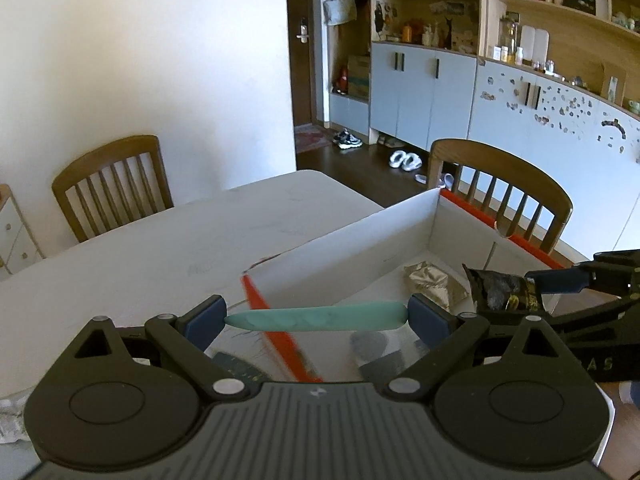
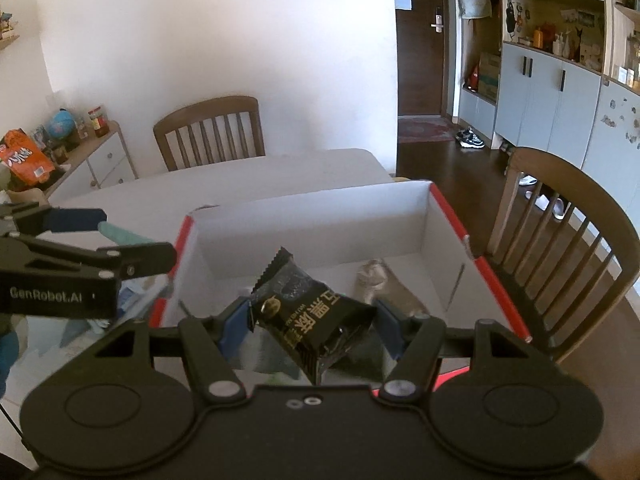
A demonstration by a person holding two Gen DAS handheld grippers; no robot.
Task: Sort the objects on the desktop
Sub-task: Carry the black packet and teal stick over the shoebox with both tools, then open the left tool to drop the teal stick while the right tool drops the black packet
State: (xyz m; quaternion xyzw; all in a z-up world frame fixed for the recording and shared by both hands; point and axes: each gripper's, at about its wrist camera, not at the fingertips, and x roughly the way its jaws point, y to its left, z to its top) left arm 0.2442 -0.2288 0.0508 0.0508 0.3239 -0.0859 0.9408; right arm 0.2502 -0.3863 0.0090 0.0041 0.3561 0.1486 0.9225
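Your left gripper (image 1: 317,317) has its jaws clamped on the two tips of a slim teal stick (image 1: 316,318), which lies crosswise between the blue pads. It hangs just above the near left corner of the white box (image 2: 312,220) with the red outer sides, partly over the box's red edge.

Your right gripper (image 2: 310,330) has its jaws clenched on a black snack packet (image 2: 310,316) with gold lettering, tilted with its crimped end up. The packet hangs over the near part of the box's inside.

On the box floor, toward its far right corner, lies a crumpled silver foil packet (image 1: 434,284).

The box sits on the white worktop (image 1: 160,240), at its right-hand end. Beyond the box, one wooden chair (image 2: 210,132) stands at the worktop's far side and another (image 2: 568,248) just right of the box.
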